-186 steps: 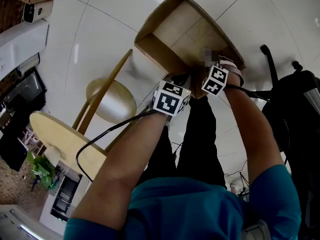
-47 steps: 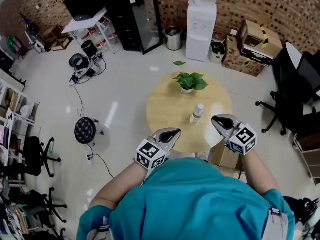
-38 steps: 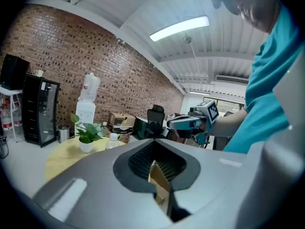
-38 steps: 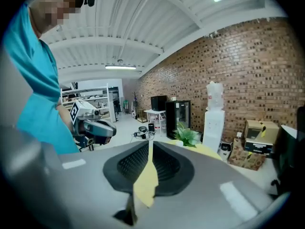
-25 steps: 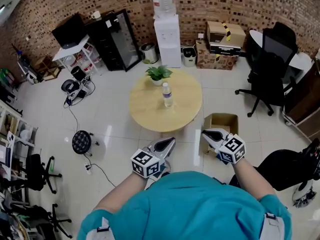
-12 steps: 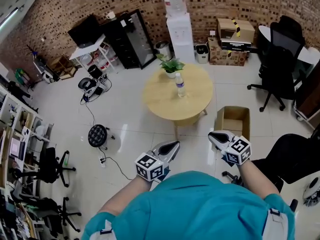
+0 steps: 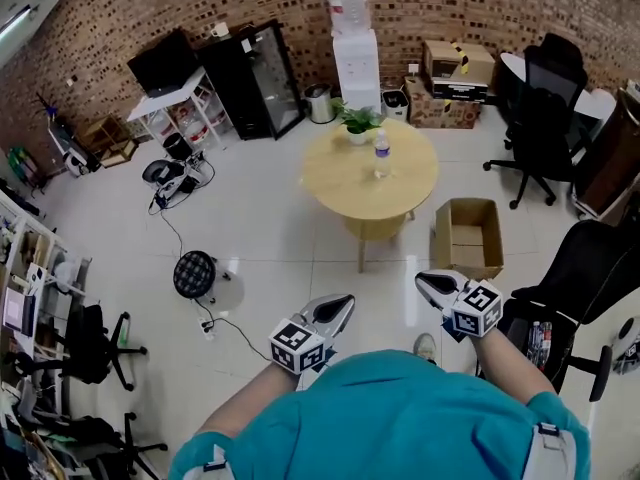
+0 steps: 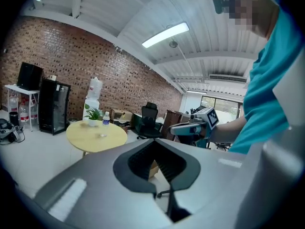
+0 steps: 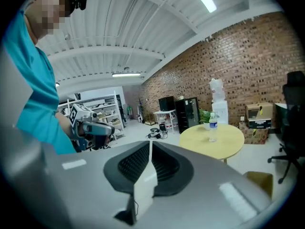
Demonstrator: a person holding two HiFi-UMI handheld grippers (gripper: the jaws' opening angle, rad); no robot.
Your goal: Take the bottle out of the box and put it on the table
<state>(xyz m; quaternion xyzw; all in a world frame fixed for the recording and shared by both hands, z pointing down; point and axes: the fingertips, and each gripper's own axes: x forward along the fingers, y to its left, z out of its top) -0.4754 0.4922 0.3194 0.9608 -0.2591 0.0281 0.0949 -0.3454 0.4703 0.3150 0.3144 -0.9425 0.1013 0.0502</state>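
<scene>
Well, open floor (image 7: pixel 290 248) separates the round table (image 7: pixel 350 183) from the left gripper (image 7: pixel 340 303) and right gripper (image 7: pixel 428 280), both pressed together, holding nothing. The bottle (image 7: pixel 381 155) stands near the table's far edge, beside a potted plant (image 7: pixel 357 121); the open box (image 7: pixel 468 268) alongside shows bare cardboard inside.

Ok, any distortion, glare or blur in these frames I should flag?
Head view: strong fisheye, the brick wall bows, and the floor shows mild sheen. Left gripper view: black corners, ceiling light blown out. Right gripper view: same vignette; the distant bottle reads clearly.
</scene>
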